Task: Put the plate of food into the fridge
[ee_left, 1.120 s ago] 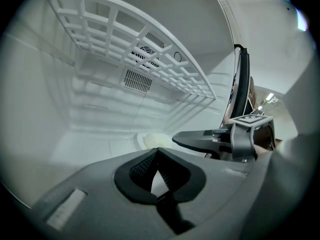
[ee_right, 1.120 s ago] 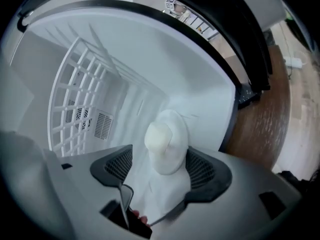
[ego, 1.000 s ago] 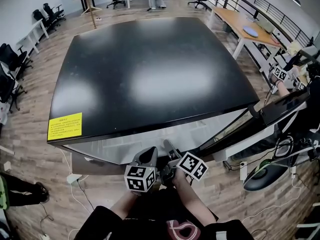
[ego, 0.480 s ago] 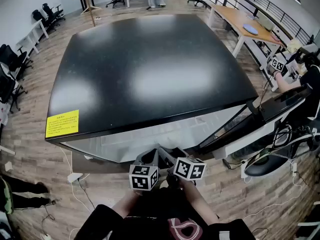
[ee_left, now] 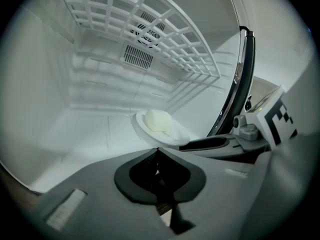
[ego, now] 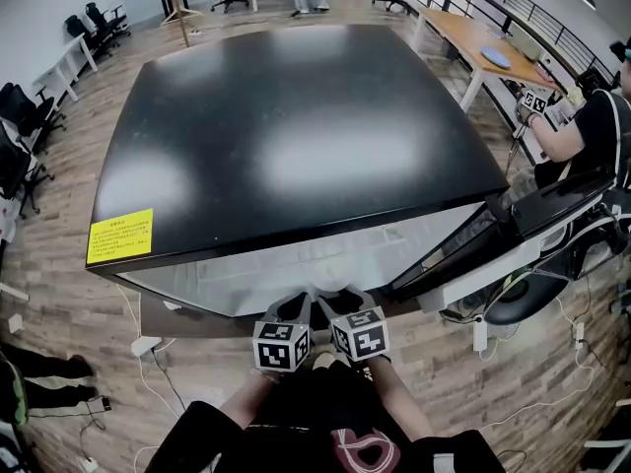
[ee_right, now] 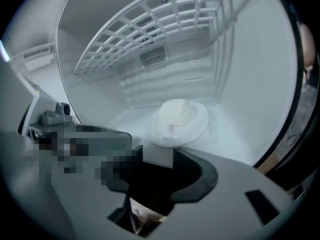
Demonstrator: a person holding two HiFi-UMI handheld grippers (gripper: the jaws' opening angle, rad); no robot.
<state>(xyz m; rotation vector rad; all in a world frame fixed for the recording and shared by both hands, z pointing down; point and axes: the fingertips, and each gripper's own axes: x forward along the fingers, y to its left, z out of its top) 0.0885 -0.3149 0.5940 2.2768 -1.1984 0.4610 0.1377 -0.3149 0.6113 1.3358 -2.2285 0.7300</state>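
Observation:
A white plate (ee_left: 161,130) with a pale lump of food (ee_left: 157,119) rests on the floor of the white fridge interior, apart from both grippers. The right gripper view shows the same plate (ee_right: 181,123) just beyond my right gripper (ee_right: 157,156), whose jaws are closing with nothing between them. My left gripper (ee_left: 157,150) has its jaws together, empty, short of the plate. In the head view both grippers, left (ego: 294,305) and right (ego: 341,300), sit side by side at the fridge's open front, under its black top (ego: 296,136).
The fridge door (ego: 493,230) stands open to the right. A white wire shelf (ee_left: 150,29) hangs above the plate. A yellow label (ego: 123,236) marks the top's left corner. A person (ego: 596,116) sits at the right. Cables (ego: 148,348) lie on the wooden floor.
My right gripper has swung left and now sits close beside the left one. Its jaws have narrowed. The person at the right has come further into view.

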